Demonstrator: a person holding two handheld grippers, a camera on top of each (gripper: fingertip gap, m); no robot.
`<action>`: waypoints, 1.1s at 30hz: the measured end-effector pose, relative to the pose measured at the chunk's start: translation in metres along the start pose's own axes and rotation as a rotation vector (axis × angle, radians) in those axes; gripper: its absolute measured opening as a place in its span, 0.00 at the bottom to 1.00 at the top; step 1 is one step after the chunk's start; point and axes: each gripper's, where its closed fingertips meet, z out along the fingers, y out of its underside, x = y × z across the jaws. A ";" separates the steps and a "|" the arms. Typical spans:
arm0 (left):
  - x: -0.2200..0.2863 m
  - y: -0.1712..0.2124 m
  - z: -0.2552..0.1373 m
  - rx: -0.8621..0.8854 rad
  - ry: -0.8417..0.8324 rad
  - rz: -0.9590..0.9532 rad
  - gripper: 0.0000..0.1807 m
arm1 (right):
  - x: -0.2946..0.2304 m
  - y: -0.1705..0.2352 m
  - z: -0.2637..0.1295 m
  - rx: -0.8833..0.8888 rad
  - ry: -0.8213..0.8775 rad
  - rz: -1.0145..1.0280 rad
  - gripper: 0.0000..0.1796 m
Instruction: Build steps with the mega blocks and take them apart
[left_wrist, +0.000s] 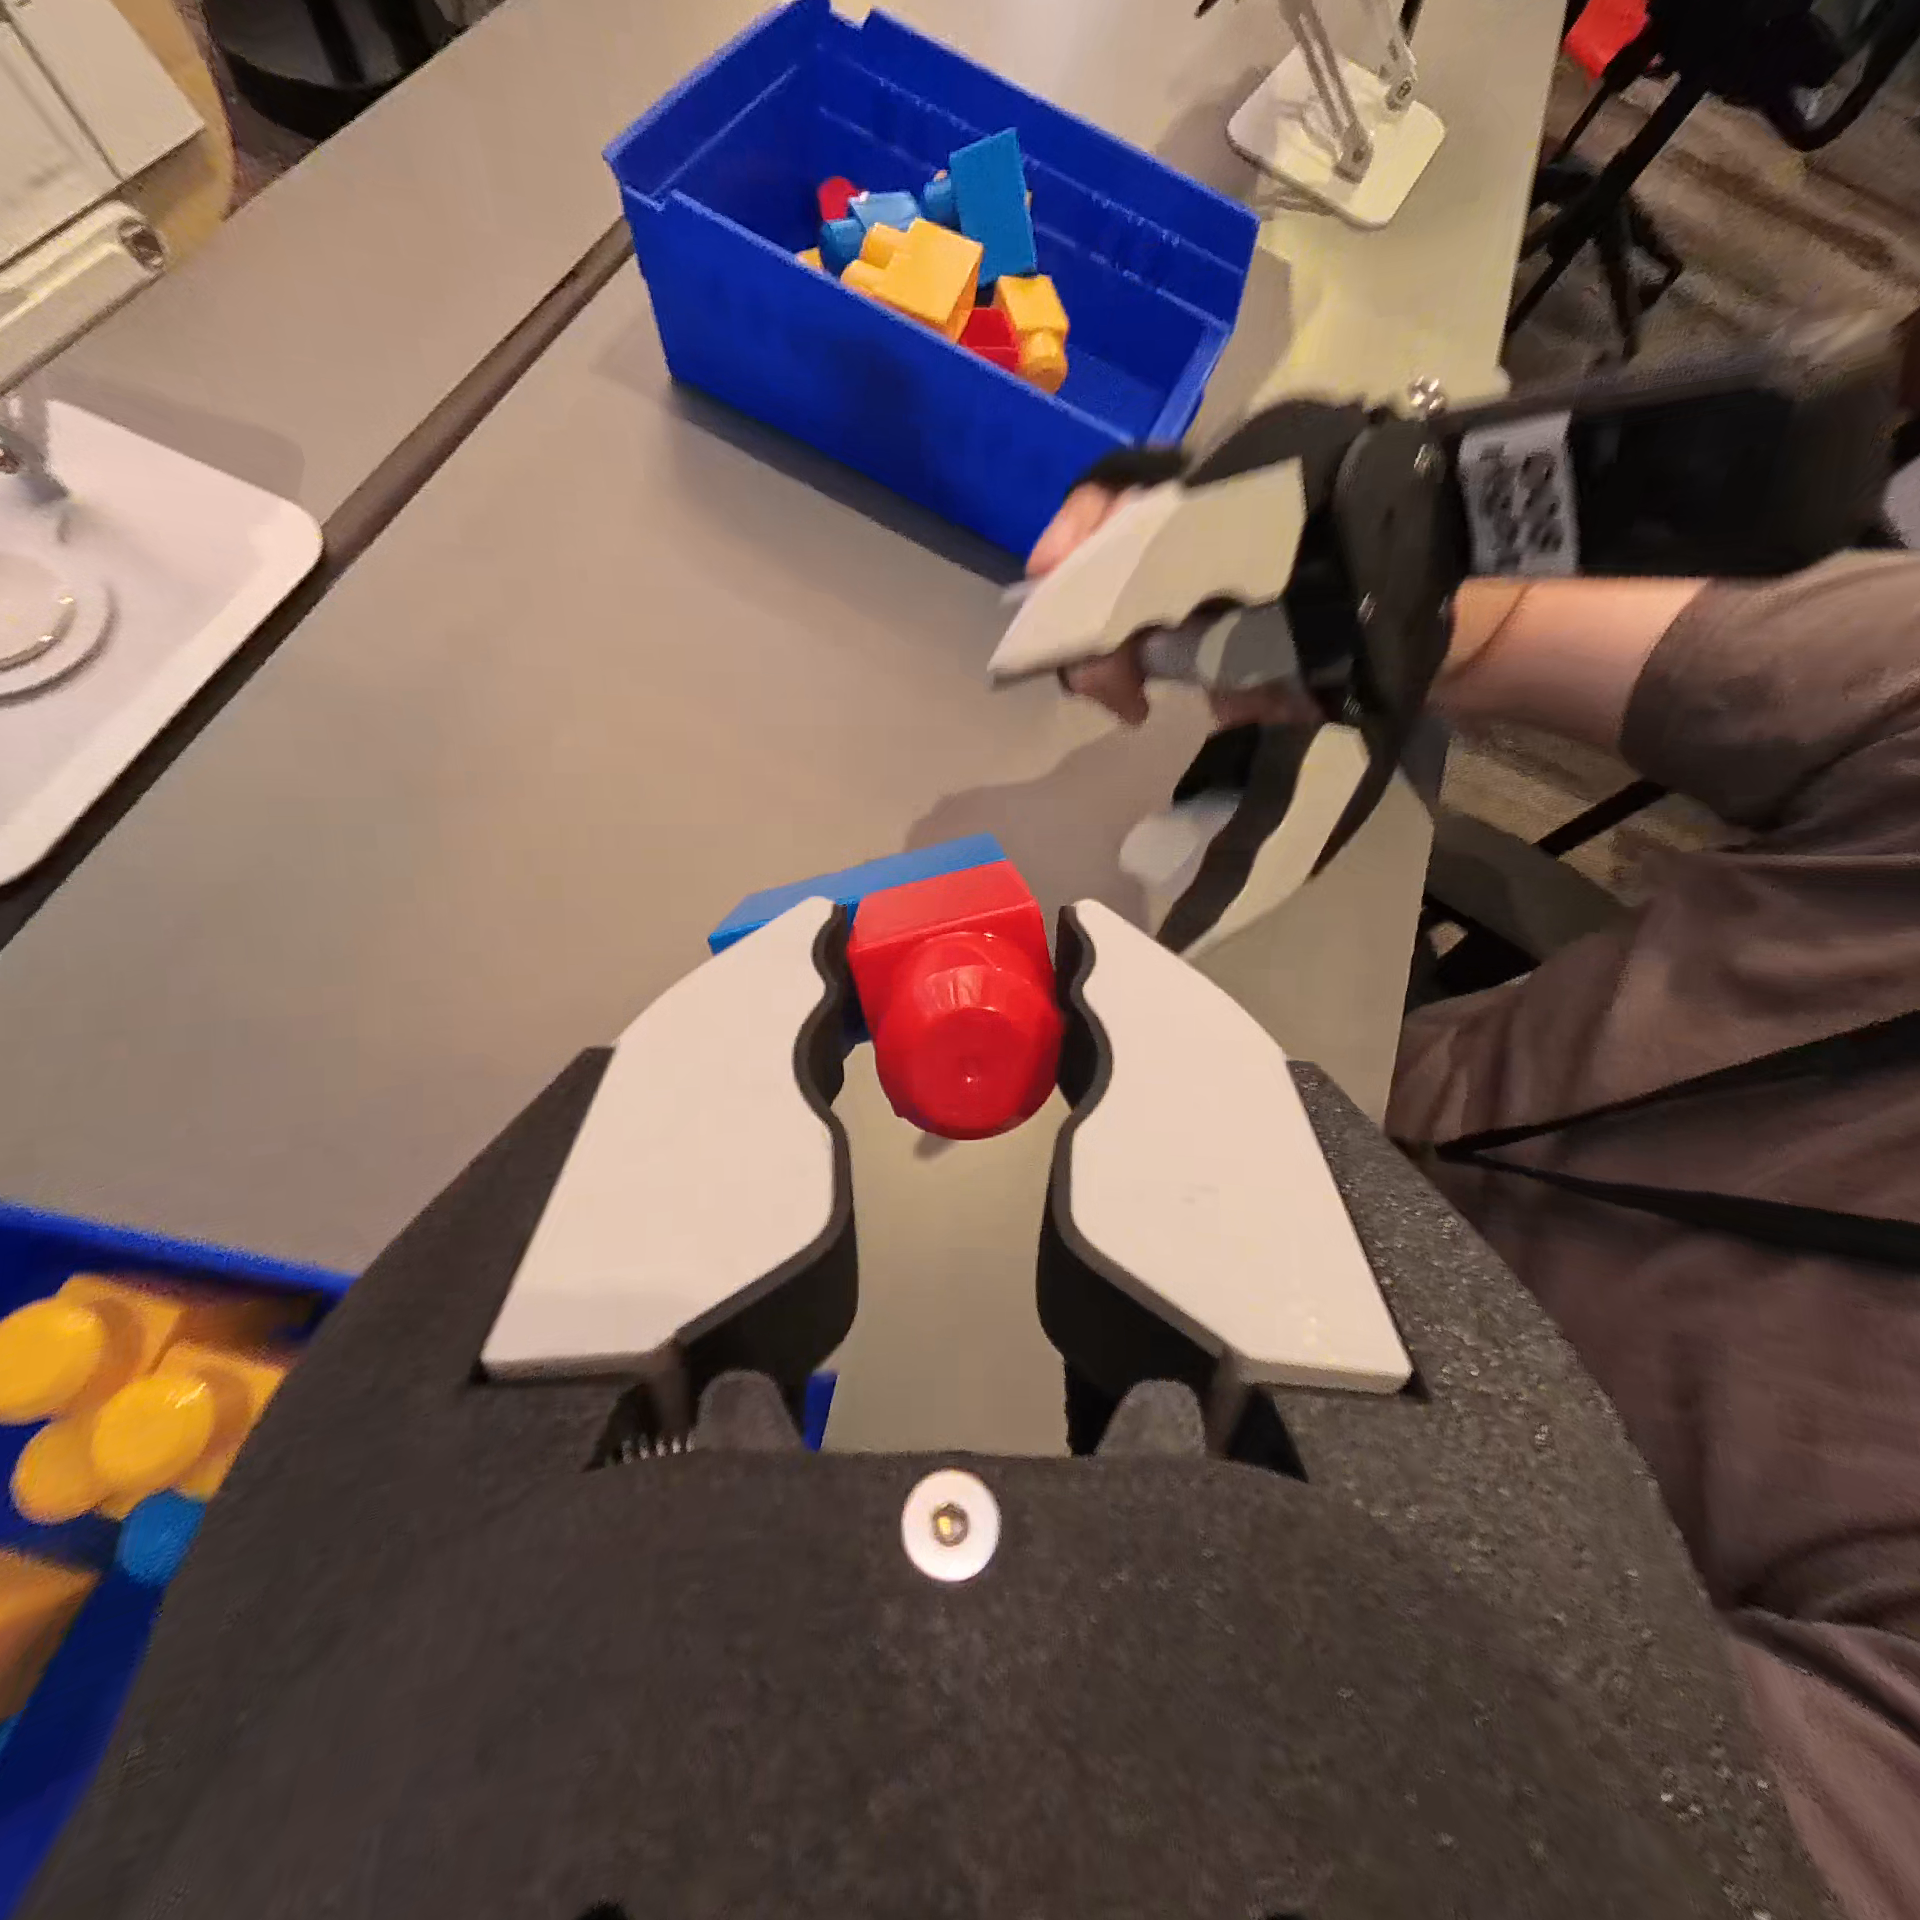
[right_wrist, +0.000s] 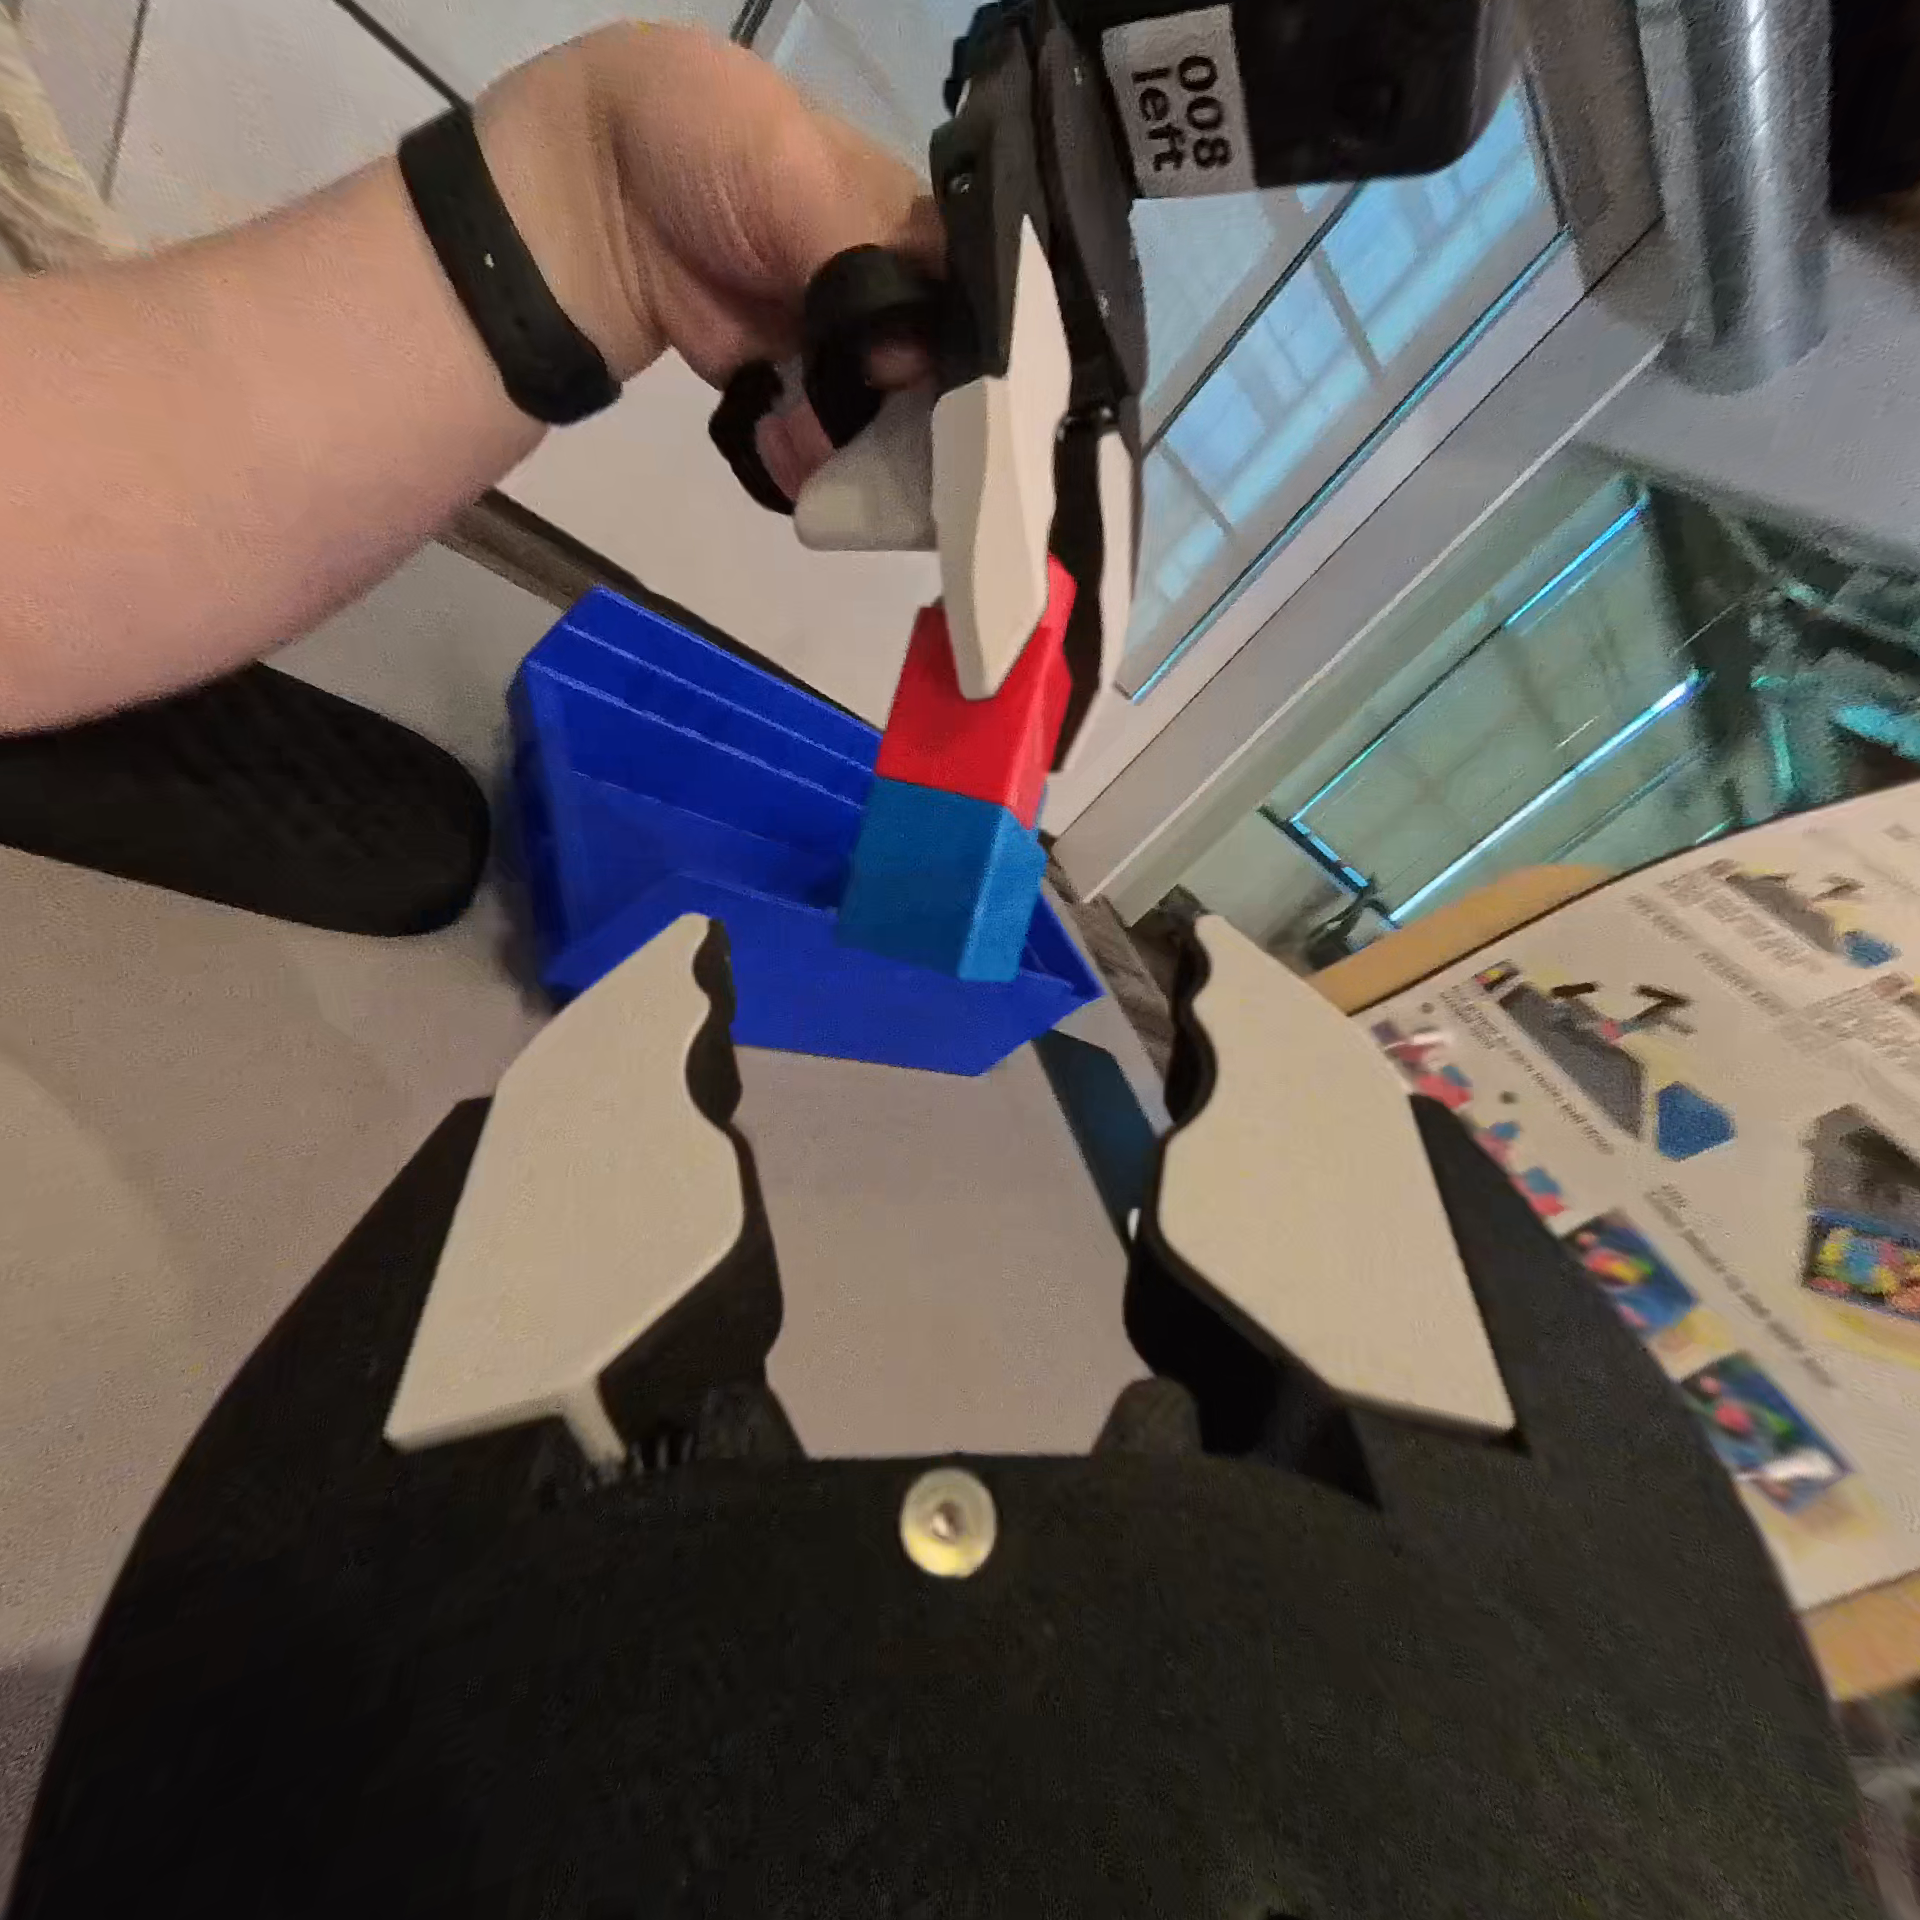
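My left gripper (left_wrist: 951, 920) is shut on a red block (left_wrist: 951, 977) whose stud points toward the camera; a blue block (left_wrist: 862, 883) is joined to its far end. They hang above the grey table (left_wrist: 520, 727). In the right wrist view the same red block (right_wrist: 971, 717) sits on the blue block (right_wrist: 940, 883), held from above by the left gripper (right_wrist: 1023, 644). My right gripper (right_wrist: 951, 966) is open and empty, a short way in front of the blocks. It also shows in the left wrist view (left_wrist: 1039, 613), to the right.
A blue bin (left_wrist: 935, 301) with yellow, blue and red blocks stands at the back of the table. A second blue bin (left_wrist: 62, 1455) with yellow blocks is at lower left; it shows behind the blocks in the right wrist view (right_wrist: 727, 831). A printed sheet (right_wrist: 1662, 1143) lies at right. Tip to tip, the grippers are about 6 cm apart.
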 end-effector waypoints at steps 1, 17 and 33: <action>0.001 -0.005 0.005 0.017 0.023 -0.016 0.21 | -0.002 0.005 0.004 -0.021 0.018 0.026 0.46; 0.027 -0.065 0.004 0.494 0.205 0.248 0.35 | 0.036 0.002 -0.026 0.112 -0.361 0.756 0.21; 0.014 -0.090 -0.053 0.805 0.193 0.231 0.21 | 0.081 0.054 -0.095 -0.291 -0.373 0.559 0.21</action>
